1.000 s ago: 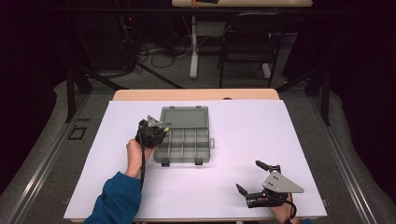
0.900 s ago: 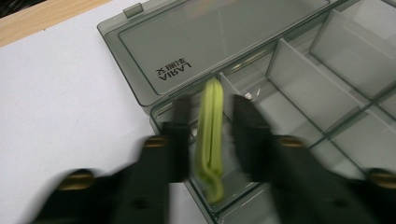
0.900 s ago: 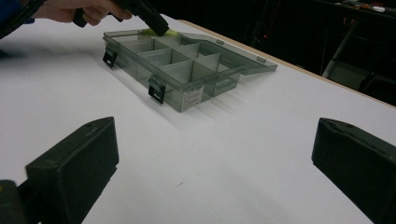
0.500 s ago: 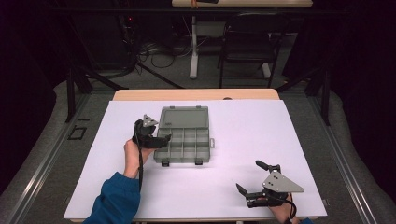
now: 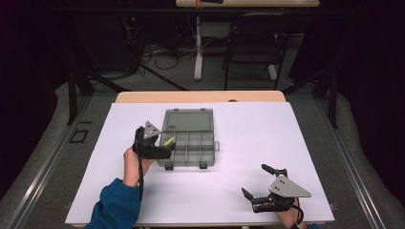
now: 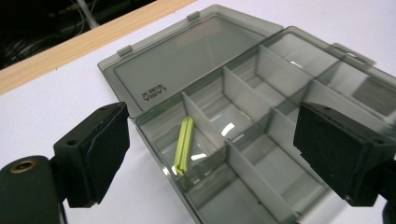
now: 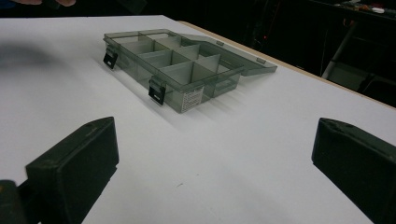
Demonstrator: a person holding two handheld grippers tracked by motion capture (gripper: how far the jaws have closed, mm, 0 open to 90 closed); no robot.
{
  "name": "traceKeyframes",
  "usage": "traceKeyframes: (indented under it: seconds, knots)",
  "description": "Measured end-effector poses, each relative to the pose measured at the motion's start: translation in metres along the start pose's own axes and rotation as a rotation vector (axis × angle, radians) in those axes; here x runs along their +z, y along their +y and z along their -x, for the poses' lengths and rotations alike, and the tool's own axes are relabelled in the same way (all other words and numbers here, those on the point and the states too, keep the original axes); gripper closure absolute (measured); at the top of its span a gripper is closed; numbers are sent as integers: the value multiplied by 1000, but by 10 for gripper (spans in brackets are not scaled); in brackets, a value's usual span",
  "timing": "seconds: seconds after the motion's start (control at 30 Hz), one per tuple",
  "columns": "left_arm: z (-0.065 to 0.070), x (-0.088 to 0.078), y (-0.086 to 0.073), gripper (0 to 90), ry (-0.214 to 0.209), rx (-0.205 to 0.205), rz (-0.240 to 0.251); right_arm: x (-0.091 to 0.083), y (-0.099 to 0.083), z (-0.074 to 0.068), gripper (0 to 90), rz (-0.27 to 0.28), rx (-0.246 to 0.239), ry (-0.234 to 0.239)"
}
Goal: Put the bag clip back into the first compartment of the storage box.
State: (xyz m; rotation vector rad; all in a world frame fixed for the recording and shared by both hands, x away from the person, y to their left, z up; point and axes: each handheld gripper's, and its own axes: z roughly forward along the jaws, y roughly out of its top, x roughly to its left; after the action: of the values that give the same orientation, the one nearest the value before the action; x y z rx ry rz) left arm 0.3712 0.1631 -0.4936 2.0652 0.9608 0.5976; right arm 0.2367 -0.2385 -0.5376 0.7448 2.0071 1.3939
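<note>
1. A grey, see-through organizer box [image 5: 191, 143] is seen lying on the white surface [image 5: 248, 143], its lid [image 5: 187, 119] folded flat open on the far side and its two dark latches [image 7: 157, 92] on the near side.
2. A small yellow-green strip [image 6: 184, 145] is seen lying in the box's far-left compartment, propped slanting against a divider, with its lower end at the compartment floor.
3. The left claw [image 5: 168, 146] is held by a hand [image 5: 133, 162] at the left edge of the box, just above that compartment.
4. The left claw is released: its jaws have just been opening, and in the left gripper view the two black pads [image 6: 106, 154] stand wide apart with the strip lying free below and between them, touched by neither.
5. The right claw [image 5: 261, 182] is seen near the front right corner of the surface, well apart from the box.
6. The right claw is likewise released, with its jaws spread wide and only bare surface between them.
</note>
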Motion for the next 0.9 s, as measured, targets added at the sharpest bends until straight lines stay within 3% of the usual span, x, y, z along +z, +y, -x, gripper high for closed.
traceKeyframes:
  seconds: [0.33, 0.6, 0.9]
  knots:
    - [18, -30, -9, 106, -23, 41, 66, 0, 0, 0, 1, 1, -1, -1]
    - [31, -54, -33, 106, -31, 53, 102, 0, 0, 0, 1, 6, -1, -1]
    - [39, -74, -63, 106, -23, 40, 129, 0, 0, 0, 1, 0, -2, 2]
